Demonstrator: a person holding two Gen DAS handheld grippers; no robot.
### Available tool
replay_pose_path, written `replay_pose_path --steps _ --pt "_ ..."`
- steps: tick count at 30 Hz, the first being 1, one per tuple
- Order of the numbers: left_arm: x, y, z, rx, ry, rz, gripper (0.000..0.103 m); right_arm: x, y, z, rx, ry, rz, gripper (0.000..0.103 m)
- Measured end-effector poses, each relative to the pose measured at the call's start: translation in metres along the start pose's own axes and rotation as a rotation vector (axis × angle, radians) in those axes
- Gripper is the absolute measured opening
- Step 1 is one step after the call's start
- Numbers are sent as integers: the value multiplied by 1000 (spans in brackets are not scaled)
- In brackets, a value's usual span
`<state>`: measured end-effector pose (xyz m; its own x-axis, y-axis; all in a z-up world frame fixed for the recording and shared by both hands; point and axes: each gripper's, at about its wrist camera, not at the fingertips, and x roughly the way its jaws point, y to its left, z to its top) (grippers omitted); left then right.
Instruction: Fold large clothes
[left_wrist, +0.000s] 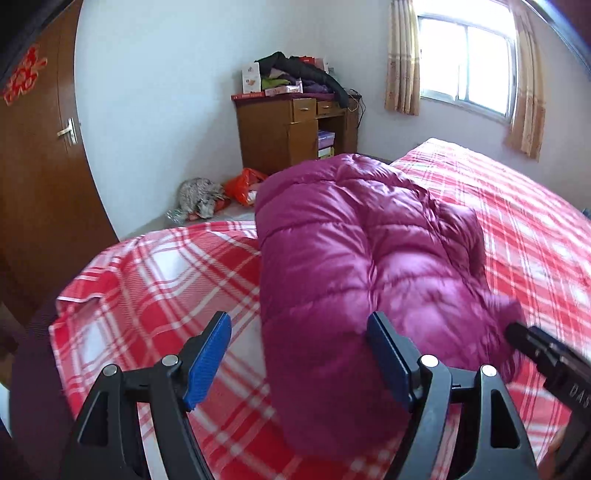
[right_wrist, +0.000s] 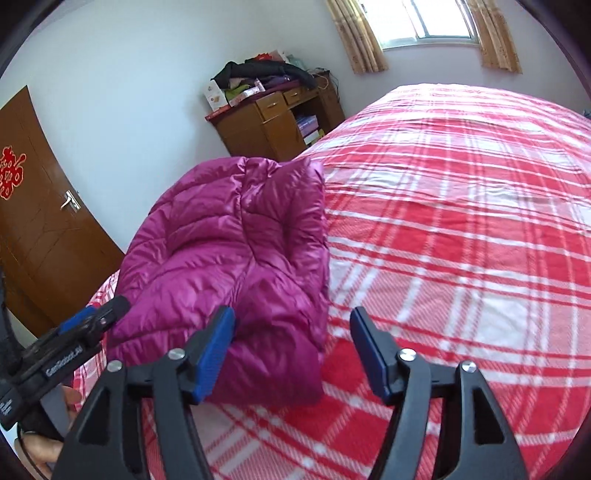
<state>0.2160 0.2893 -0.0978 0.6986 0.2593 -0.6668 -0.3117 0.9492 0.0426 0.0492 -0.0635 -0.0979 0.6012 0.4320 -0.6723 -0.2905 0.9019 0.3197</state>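
Bed (right_wrist: 461, 206) fills most of both views, covered by a red-and-white plaid sheet (left_wrist: 155, 280) that runs wrinkled to the near corner. Brown door (left_wrist: 40, 177) stands at the left with a red paper cutout (left_wrist: 23, 75) stuck on it and a metal handle (left_wrist: 68, 130). Window (left_wrist: 467, 59) sits in the far wall, bright, with beige curtains (left_wrist: 402, 59) either side. Wooden desk (left_wrist: 291, 133) stands in the corner past the bed, piled with clothes and boxes (left_wrist: 295, 75) (a black garment drapes over the right end). Floor beside the desk holds an orange bag (left_wrist: 243, 184) and a grey crumpled bundle (left_wrist: 199, 194). Magenta puffer jacket (left_wrist: 354, 280) lies folded into a thick bundle on the sheet, near the bed's left edge, quilted side up. Left gripper (left_wrist: 299, 362) hovers over the jacket's near end, jaws wide apart, blue pads (left_wrist: 208, 362) clear of the fabric as far as I can tell; the jacket's near end sits between them in the left wrist view. Right gripper (right_wrist: 291, 354) is also spread open, nothing clamped; its left pad is just beside the jacket's near right corner, its right pad over bare sheet. In the left wrist view, the right gripper's tip shows blurred at the right edge.
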Motion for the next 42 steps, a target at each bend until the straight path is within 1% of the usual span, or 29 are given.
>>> replay_pose_path --steps 2,4,6,8,9,11,12,13,16,18,21,24,28,30,32,34,37,39,42 --pt "-15 1 -8 28 -11 30 77 -16 1 -8 -24 -18 -23 69" --pt "-29 3 -14 28 -7 40 77 -32 1 -17 -40 -30 -53 74" --pt "-39 5 -14 29 -1 47 77 -44 4 -24 -49 -41 -57 78" --pt "-52 5 -19 70 -16 58 77 -52 6 -27 -62 -50 -62 82" --pt "-60 4 -22 90 -21 83 77 -57 6 -31 -68 -56 -69 85" --pt "-73 3 -33 116 -35 165 77 -66 9 -35 -77 -69 -85 87" --pt "-80 5 -38 119 -46 187 77 -69 11 -36 -80 -75 -90 87" --pt "-87 7 -44 110 -48 180 77 -73 14 -36 -84 -80 -91 87" --pt "-102 19 -56 51 -13 95 77 -88 25 -39 -100 -95 -98 91" --pt "-112 20 -61 52 -17 78 77 -98 35 -41 -123 -107 -101 93" --pt "-132 12 -66 107 -64 88 77 -114 47 -42 -157 -147 -116 94" --pt "-152 10 -64 102 -121 82 77 -131 56 -42 -174 -202 -118 98" --pt "-180 11 -56 96 -202 99 77 -156 63 -41 -172 -279 -111 99" --pt "-193 14 -52 81 -237 90 77 -170 68 -41 -181 -330 -117 102" --pt "-203 18 -49 57 -258 76 78 -183 72 -41 -187 -380 -118 103" --pt "-210 21 -47 40 -274 75 80 -193 74 -40 -188 -411 -107 103" --pt "-219 20 -45 33 -289 87 81 -200 74 -39 -179 -426 -104 103" --pt "-226 19 -45 33 -300 81 82 -203 73 -38 -169 -434 -102 103" --pt "-233 14 -46 51 -310 82 83 -204 71 -38 -159 -441 -114 103"
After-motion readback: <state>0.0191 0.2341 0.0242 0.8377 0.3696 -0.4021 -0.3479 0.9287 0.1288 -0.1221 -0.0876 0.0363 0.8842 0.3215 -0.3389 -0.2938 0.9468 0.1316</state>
